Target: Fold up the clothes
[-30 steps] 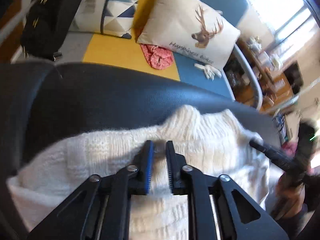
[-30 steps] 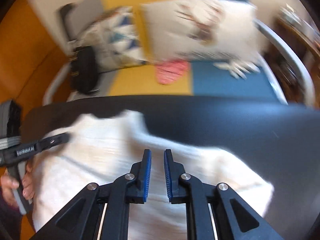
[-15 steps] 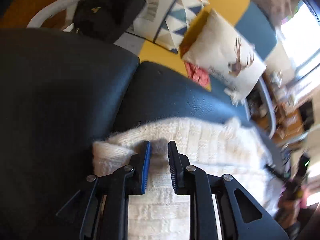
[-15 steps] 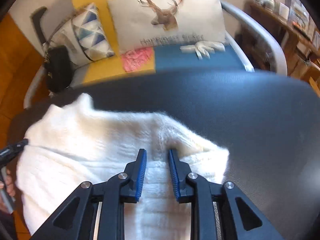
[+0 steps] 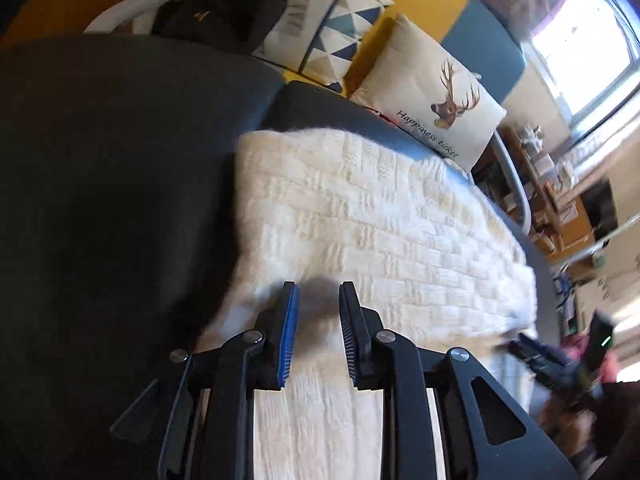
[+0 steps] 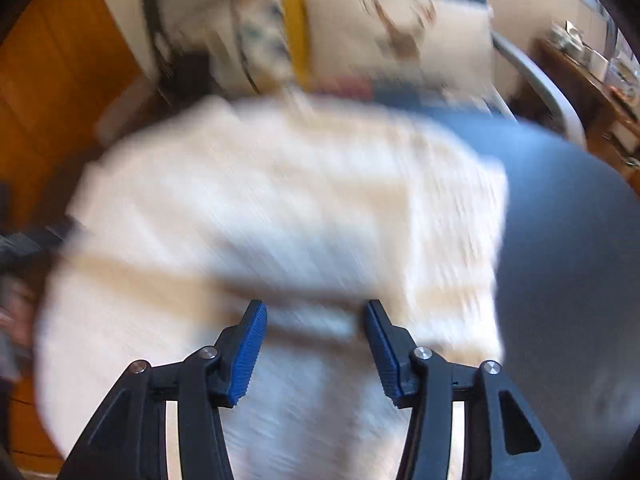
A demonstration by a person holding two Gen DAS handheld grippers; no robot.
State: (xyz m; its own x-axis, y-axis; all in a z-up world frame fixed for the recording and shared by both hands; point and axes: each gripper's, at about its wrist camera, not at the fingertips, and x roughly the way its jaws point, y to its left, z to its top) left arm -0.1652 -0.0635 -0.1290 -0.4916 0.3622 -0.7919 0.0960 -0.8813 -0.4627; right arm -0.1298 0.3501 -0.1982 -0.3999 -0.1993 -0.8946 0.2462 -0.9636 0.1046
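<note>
A white knitted sweater (image 5: 380,216) lies folded flat on a dark leather seat (image 5: 100,180). My left gripper (image 5: 318,286) hangs over the sweater's near left edge. Its jaws are opening with a narrow gap, and the knit below is not pinched. The right wrist view is blurred by motion. There the sweater (image 6: 280,200) spreads across the dark seat (image 6: 560,260), and my right gripper (image 6: 314,306) is above its near part. Its jaws are opening wide with nothing gripped. The right gripper (image 5: 560,360) also shows, blurred, at the sweater's right end in the left wrist view.
Behind the seat is a yellow and blue sofa with a deer pillow (image 5: 432,96), a triangle-patterned cushion (image 5: 336,32) and a black bag (image 5: 224,8). A white metal armrest (image 5: 516,184) and cluttered wooden shelves (image 5: 560,208) stand at the right.
Both grippers have let go of the knit and their jaws have spread, the right far more. The sweater now lies flat. Both hands have drawn back towards its near edge.
</note>
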